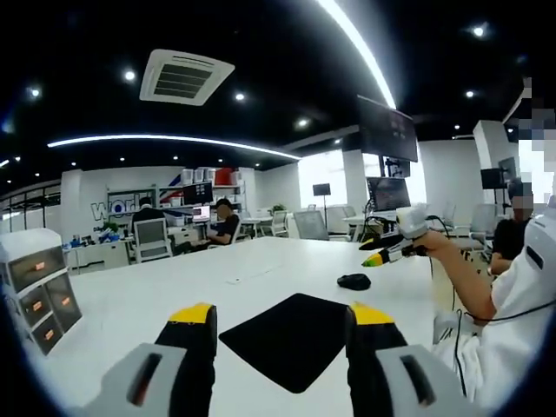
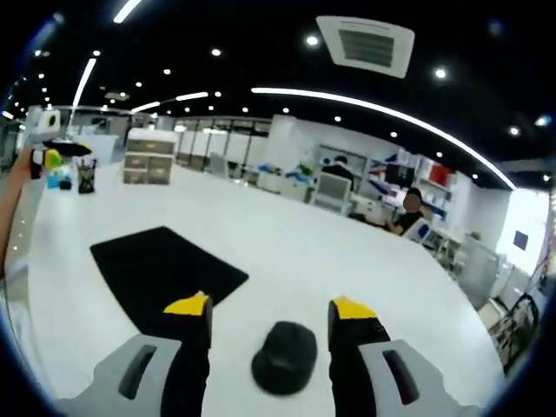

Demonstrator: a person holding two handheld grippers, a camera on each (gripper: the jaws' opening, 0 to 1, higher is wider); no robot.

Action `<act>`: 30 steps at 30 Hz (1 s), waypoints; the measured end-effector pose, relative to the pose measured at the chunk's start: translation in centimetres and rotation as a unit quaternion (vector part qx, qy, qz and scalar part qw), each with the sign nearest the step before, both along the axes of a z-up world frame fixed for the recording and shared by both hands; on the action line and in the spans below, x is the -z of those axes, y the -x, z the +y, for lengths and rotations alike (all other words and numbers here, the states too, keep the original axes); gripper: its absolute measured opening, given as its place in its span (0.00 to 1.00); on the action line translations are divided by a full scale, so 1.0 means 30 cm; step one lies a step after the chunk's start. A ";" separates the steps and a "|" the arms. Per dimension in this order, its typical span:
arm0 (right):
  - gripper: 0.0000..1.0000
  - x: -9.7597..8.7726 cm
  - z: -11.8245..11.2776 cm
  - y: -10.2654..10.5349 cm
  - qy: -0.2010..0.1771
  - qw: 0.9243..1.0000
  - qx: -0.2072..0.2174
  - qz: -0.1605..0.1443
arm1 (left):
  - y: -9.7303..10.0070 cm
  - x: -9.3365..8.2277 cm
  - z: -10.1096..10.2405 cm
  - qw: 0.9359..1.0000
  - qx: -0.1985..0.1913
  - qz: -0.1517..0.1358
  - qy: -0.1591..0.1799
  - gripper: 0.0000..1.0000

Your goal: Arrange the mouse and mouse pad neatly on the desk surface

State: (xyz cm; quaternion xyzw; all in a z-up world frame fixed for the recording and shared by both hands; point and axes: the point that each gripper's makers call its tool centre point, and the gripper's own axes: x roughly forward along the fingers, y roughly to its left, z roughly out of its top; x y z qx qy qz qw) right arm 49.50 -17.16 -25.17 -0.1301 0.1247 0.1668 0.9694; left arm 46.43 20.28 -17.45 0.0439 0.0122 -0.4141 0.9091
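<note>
A flat black cloth mouse pad (image 1: 294,338) lies on the big white desk (image 1: 174,291), and the small black rounded mouse (image 2: 285,355) sits on the bare desk just beside it, not on it. The right gripper (image 2: 271,308) is spread wide with nothing in it, and the mouse sits low between its two jaws. The left gripper (image 1: 281,314) is also wide and holds nothing, up above the near edge of the pad.

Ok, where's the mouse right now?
The mouse sits on the white desk between the right gripper's open jaws, clear of the mouse pad; in the left gripper view it lies beyond the pad.
</note>
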 end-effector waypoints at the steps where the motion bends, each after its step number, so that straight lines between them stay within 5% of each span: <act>1: 0.52 0.009 -0.001 -0.003 -0.002 1.000 0.000 0.003 | -0.001 -0.001 0.000 1.000 0.000 0.000 0.000 0.60; 30: 0.52 0.184 -0.069 -0.079 -0.010 0.998 0.026 0.058 | -0.006 -0.015 0.003 1.000 0.000 -0.004 -0.001 0.60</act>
